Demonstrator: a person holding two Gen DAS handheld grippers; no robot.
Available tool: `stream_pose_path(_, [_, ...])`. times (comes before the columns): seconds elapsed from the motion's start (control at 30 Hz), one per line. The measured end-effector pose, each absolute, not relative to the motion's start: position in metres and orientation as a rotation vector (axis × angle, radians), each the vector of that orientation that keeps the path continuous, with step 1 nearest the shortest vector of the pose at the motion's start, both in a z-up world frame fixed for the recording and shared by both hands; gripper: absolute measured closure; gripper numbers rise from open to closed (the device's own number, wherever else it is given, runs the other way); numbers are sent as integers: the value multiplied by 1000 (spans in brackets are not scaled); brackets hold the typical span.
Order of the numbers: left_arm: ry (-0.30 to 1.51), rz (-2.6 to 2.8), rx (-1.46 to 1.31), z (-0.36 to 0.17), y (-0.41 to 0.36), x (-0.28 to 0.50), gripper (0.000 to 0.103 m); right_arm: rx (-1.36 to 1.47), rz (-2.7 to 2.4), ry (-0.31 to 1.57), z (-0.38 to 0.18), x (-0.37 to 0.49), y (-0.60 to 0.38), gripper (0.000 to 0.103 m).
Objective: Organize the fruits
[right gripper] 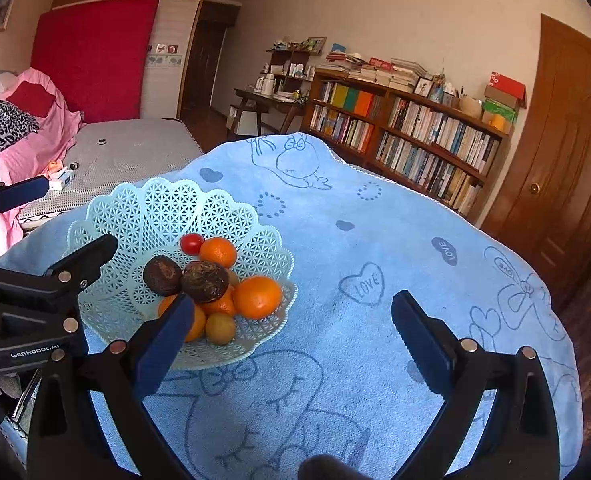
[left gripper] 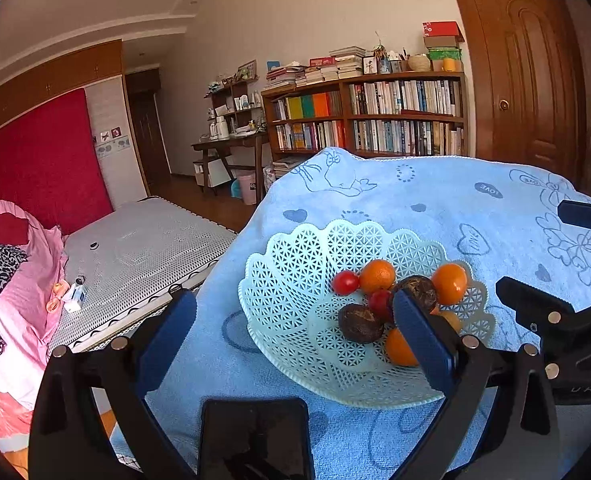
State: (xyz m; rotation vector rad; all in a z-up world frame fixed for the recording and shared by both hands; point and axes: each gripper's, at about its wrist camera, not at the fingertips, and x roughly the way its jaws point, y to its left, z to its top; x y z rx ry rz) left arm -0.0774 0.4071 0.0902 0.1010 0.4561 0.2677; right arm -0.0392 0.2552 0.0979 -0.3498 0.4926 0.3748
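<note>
My left gripper (left gripper: 295, 320) is wide open and holds nothing. One of its blue fingers (left gripper: 423, 336) sits in front of the fruit, over the near side of the basket (left gripper: 295, 280). The other blue finger hangs over the edge of the blue towel (left gripper: 415, 192).

My right gripper (right gripper: 291, 328) is wide open too, and it holds nothing. Its left finger (right gripper: 163, 344) is at the near rim of the basket (right gripper: 151, 216). Its other finger is over bare towel (right gripper: 355, 248), away from the basket.

The fruit is all in the pale green basket, piled on one side. There are two dark brown round fruits (right gripper: 205, 281) on top. Around them are oranges (right gripper: 257, 297), some partly hidden. A little red tomato (right gripper: 191, 243) sits at the back of the pile, touching an orange. In the left view I see a second red one (left gripper: 379, 304) in the middle. A small yellow-brown fruit (right gripper: 220, 328) lies at the front.

The basket stands on the blue towel with hearts and bows drawn on it. Behind are a bookshelf (left gripper: 375, 116), a brown door (left gripper: 535, 80) and a bed (left gripper: 135, 248) with pink covers.
</note>
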Motion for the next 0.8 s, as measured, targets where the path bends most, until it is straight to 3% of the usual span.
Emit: stream_pose_path(0.8, [476,280,101,83,412,-77,3,-354,442,581,82,-37,264,5])
